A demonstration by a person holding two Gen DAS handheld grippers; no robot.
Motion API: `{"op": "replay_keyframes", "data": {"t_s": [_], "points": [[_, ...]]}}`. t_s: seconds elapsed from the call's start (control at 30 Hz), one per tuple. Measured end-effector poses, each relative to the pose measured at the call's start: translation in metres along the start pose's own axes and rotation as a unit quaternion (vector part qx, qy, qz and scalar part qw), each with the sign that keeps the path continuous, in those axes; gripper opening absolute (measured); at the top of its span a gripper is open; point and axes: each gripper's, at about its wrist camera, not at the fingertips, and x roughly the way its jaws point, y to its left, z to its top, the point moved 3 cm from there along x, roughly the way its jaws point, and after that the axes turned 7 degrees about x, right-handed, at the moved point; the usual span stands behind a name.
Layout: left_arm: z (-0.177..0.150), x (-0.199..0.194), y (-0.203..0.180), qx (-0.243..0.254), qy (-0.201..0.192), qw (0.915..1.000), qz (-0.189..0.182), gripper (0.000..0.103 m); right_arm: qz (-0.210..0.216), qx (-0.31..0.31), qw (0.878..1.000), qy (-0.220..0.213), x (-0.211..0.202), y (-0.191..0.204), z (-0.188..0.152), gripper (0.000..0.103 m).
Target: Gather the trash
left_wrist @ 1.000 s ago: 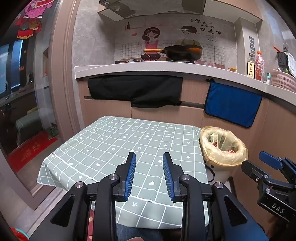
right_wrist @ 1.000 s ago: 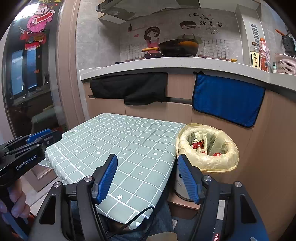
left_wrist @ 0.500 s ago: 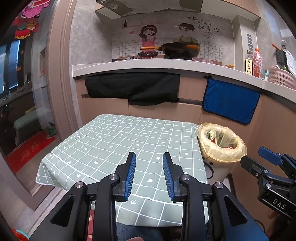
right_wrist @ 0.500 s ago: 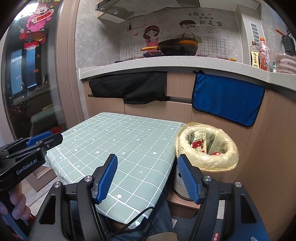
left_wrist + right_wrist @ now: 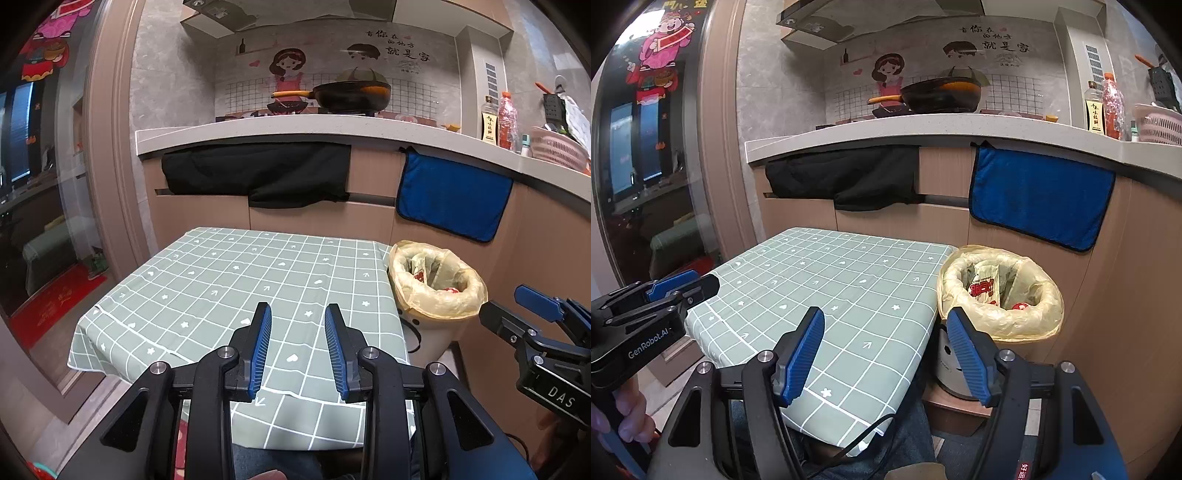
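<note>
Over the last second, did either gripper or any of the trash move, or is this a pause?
A pause: nothing visibly changed. The left gripper and right gripper hover open and empty over the table; nothing was taken or let go. The wrappers stay in the bin beside it.

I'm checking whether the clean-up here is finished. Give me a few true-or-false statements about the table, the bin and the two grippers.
1. The trash bin stands beside the table, lined with a yellowish bag. True.
2. The bin is empty. False: a red-and-white snack wrapper and other scraps lie inside.
3. The left gripper holds a piece of trash. False: its jaws stand apart with nothing between them.
4. The right gripper is open and empty. True.
5. A blue cloth lies on the tablecloth. False: it hangs from the counter edge above the bin.
</note>
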Motion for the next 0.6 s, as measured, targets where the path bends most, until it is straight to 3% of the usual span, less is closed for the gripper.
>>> {"op": "replay_keyframes", "data": {"t_s": [0.6], "points": [[-0.0012, 0.0013, -0.0103, 0.012, 0.000, 0.9998, -0.014, 0.031, 0.000, 0.002, 1.000, 0.001, 0.0003, -0.0029, -0.0009, 0.067]]}}
